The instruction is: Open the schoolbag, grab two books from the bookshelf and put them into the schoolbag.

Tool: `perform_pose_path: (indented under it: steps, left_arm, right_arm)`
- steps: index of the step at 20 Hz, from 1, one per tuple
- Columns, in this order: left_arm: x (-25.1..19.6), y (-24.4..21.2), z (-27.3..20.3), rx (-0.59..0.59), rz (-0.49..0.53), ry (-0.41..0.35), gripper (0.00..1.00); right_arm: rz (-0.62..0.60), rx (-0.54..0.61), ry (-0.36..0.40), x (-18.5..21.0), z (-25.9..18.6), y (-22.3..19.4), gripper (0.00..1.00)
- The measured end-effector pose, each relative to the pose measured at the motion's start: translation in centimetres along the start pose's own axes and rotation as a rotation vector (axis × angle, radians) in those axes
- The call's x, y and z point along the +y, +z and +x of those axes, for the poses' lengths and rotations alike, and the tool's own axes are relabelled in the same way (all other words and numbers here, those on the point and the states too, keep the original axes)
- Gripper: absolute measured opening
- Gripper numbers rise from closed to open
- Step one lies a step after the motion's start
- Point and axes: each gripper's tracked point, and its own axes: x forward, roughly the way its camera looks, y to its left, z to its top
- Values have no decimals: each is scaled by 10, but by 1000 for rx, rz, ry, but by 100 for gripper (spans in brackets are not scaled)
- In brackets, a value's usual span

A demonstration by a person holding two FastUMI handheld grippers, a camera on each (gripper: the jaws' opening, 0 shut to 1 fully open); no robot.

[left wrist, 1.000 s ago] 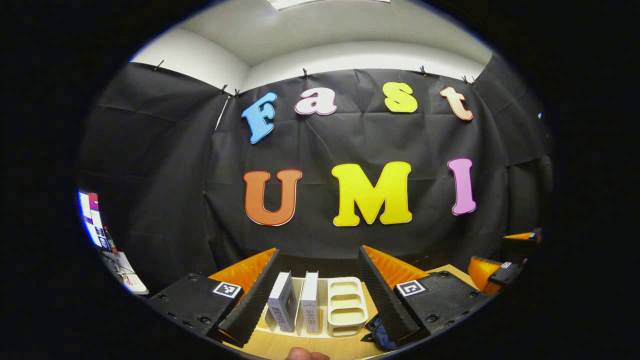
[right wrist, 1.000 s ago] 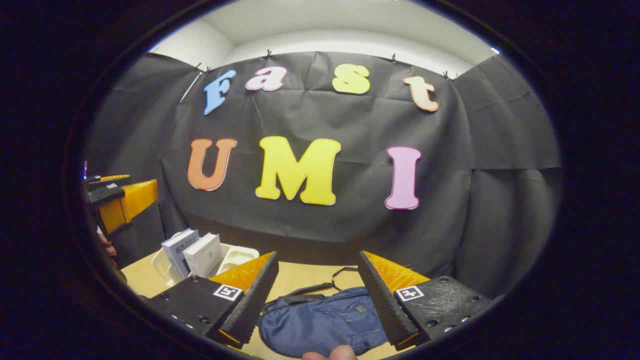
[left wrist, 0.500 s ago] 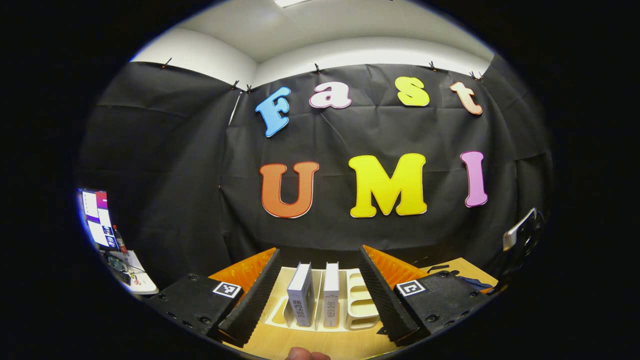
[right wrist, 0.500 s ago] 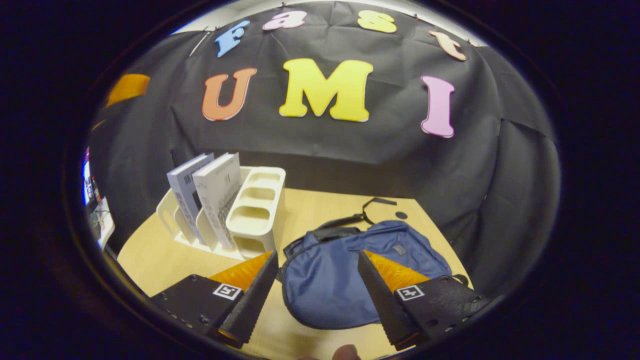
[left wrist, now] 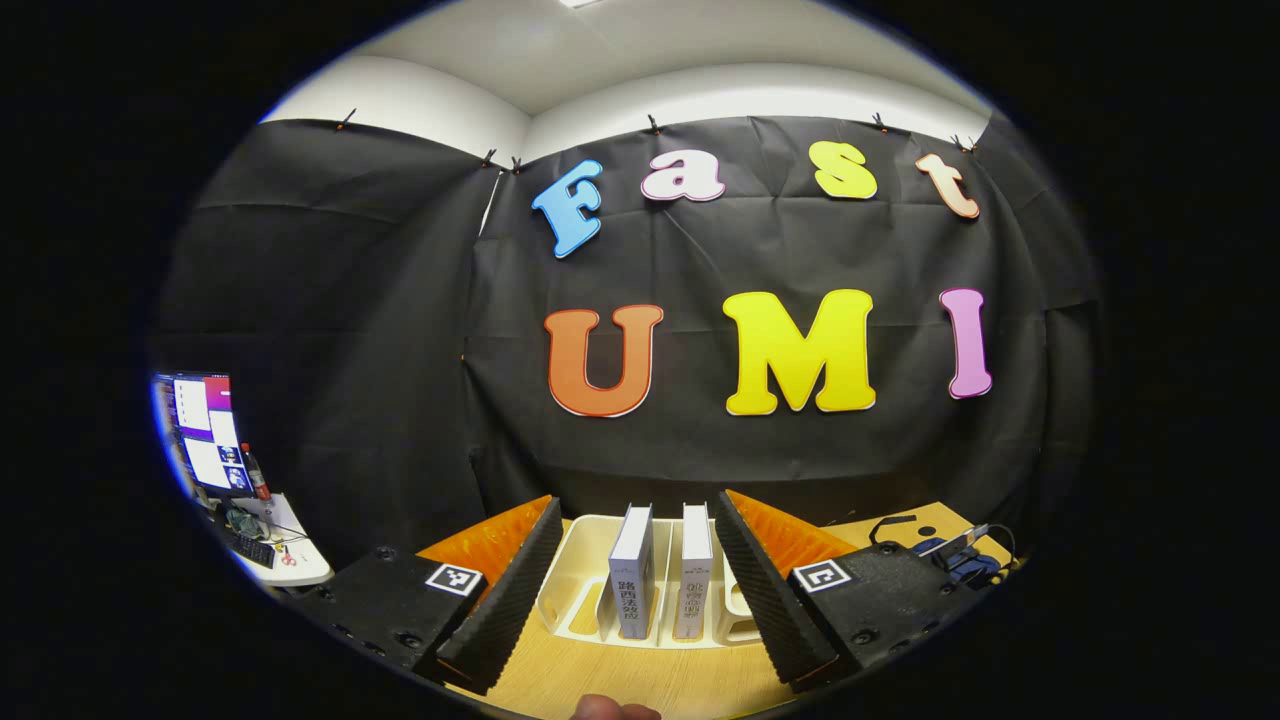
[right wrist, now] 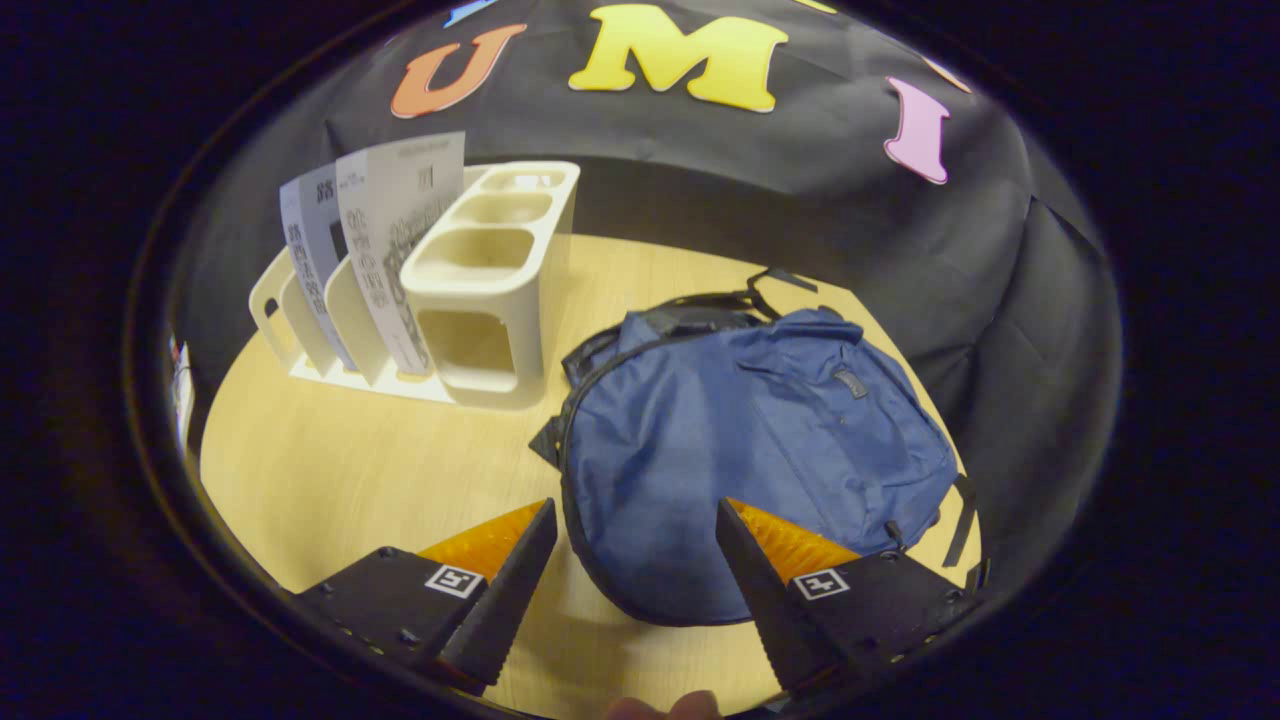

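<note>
Right gripper (right wrist: 635, 560) dipped toward schoolbag (right wrist: 750, 450) — fingers apart | left gripper (left wrist: 635, 560) swung onto books (left wrist: 660, 580) — fingers apart

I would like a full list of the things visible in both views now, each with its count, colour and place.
schoolbag: one, blue, lying flat on the table, right of the bookshelf.
books: two, white and grey, standing upright in the bookshelf slots.
bookshelf: one, cream, on the table's far left part.
table: one, light wood.
monitor: one, lit, on a side desk at far left.
left gripper: one, black and orange, open, facing the books.
right gripper: one, black and orange, open, above the schoolbag's near edge.
</note>
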Motion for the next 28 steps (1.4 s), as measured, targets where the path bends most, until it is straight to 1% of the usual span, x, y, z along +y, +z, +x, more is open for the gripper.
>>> perform_pose_path:
  steps: [4, 5, 6, 7, 9, 11, 12, 13, 14, 15, 17, 18, 19, 20, 22, 23, 24, 25, 27, 28]
  left_arm:
    - [14, -2, -4, 7, -14, 21, 96]
    - [17, -2, -5, 9, -11, 27, 96]
    - [20, -2, -6, 12, -6, 33, 96]
    - [23, -5, -6, 15, -5, 37, 96]
    - [28, -7, -10, 26, -11, 45, 96]
    - [31, -8, -11, 32, -11, 53, 96]
    - [33, -8, -12, 33, -9, 56, 96]
    - [34, -8, -11, 36, -7, 56, 97]
    - [34, -9, -10, 38, -5, 56, 97]
    - [35, -8, -11, 37, -3, 58, 97]
    - [33, -7, -11, 37, -3, 55, 97]
    - [33, -6, -11, 37, -5, 54, 97]
    - [32, -6, -11, 38, -7, 53, 97]
    - [31, -8, -11, 40, -8, 52, 99]
    - [29, -8, -10, 41, -10, 50, 96]
    - [28, -6, -11, 41, -11, 49, 97]
    - [27, -6, -10, 39, -11, 49, 97]
    - [26, -6, -11, 39, -11, 48, 97]
    - [24, -5, -12, 37, -15, 48, 97]
    - [22, -6, -12, 38, -18, 46, 97]
  right_arm:
    - [-22, 39, -77, 3, 23, -11, 96]
    - [-23, 38, -95, 4, 27, -10, 96]
    - [-23, 36, -117, 3, 30, -10, 99]
    - [-23, 33, -139, 3, 33, -8, 96]
    - [-14, 29, -174, 1, 41, -6, 96]
    - [-22, -13, -203, 0, 46, 5, 97]
    - [-26, -31, -210, -1, 50, 7, 99]
    - [-23, -46, -216, -3, 52, 12, 99]
    - [-15, -51, -220, -5, 55, 12, 96]
    - [-10, -58, -221, -8, 57, 14, 97]
    - [11, -69, -199, -10, 63, 17, 96]
    - [23, -70, -175, -8, 65, 17, 99]
    - [30, -59, -149, -5, 67, 16, 90]
    - [30, -56, -127, -4, 69, 17, 88]
    - [34, -41, -83, 1, 67, 18, 75]
    - [45, -45, -66, 4, 64, 22, 59]
    - [46, -49, -57, 5, 61, 24, 49]
    - [39, -55, -50, 4, 57, 27, 27]
    - [28, -57, -13, 4, 51, 26, 14]
    - [31, -57, 15, 4, 47, 26, 14]
